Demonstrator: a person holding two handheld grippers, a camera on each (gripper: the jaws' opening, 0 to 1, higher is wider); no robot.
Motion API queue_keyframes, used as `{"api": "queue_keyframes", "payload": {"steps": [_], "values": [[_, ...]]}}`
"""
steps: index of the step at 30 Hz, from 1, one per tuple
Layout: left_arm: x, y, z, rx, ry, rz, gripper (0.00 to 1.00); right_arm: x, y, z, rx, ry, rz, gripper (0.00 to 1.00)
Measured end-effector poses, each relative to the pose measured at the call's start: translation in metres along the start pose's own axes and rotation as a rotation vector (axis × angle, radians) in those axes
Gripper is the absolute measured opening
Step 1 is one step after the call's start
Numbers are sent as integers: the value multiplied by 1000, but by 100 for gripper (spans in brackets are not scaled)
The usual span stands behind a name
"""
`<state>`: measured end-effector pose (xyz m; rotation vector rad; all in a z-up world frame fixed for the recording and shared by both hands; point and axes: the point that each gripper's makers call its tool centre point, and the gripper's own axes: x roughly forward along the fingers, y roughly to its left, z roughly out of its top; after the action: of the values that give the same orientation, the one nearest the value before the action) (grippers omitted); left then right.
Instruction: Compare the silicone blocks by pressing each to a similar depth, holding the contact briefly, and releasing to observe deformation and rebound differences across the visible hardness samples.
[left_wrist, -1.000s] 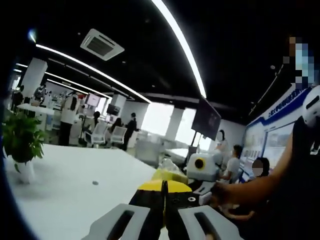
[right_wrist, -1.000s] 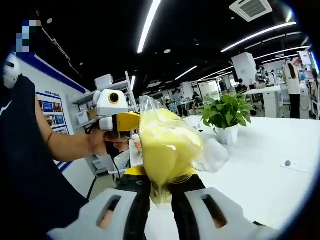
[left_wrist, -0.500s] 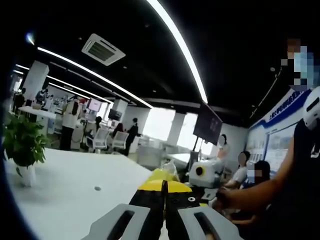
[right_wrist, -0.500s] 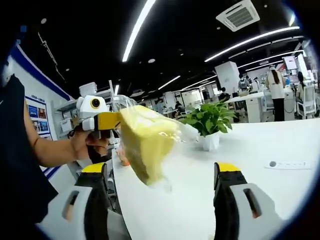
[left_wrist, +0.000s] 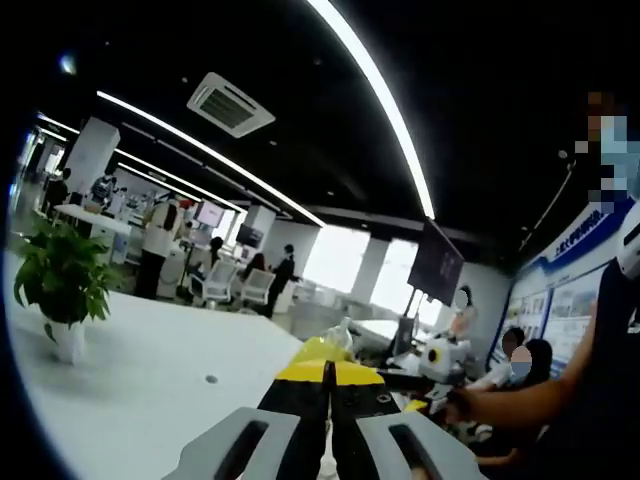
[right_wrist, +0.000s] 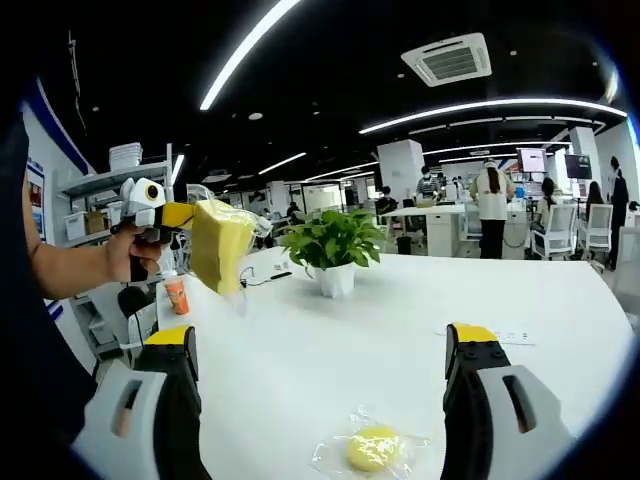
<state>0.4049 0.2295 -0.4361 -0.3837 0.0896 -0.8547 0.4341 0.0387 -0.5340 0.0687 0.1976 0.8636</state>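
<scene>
No writing can be read: the blue wall board (left_wrist: 575, 290) carries characters (too blurred and small to make out).

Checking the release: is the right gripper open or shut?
Open: right gripper jaws stand wide apart, white table showing between them.

In the left gripper view, the left gripper (left_wrist: 328, 375) rises from 6 o'clock with yellow-tipped jaws pressed together. In the right gripper view, the right gripper (right_wrist: 327, 345) stands wide apart, and a hand (right_wrist: 128, 255) at 9 o'clock grips the left gripper.
</scene>
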Motion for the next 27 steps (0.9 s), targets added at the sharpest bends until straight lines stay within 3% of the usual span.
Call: {"api": "queue_keyframes", "payload": {"steps": [4,11,18,27], "values": [[-5,13,-8,-61,-5,21,0,-13,-15,-19,12,29,-49,96],[-10,29,-26,-85,15,50,0,-32,-27,-52,22,81,-105,96],[-8,31,-42,-129,30,54,0,-42,-31,-71,-4,103,-142,96],[-5,43,-66,-214,42,70,0,-53,-36,-93,35,126,-169,96]]}}
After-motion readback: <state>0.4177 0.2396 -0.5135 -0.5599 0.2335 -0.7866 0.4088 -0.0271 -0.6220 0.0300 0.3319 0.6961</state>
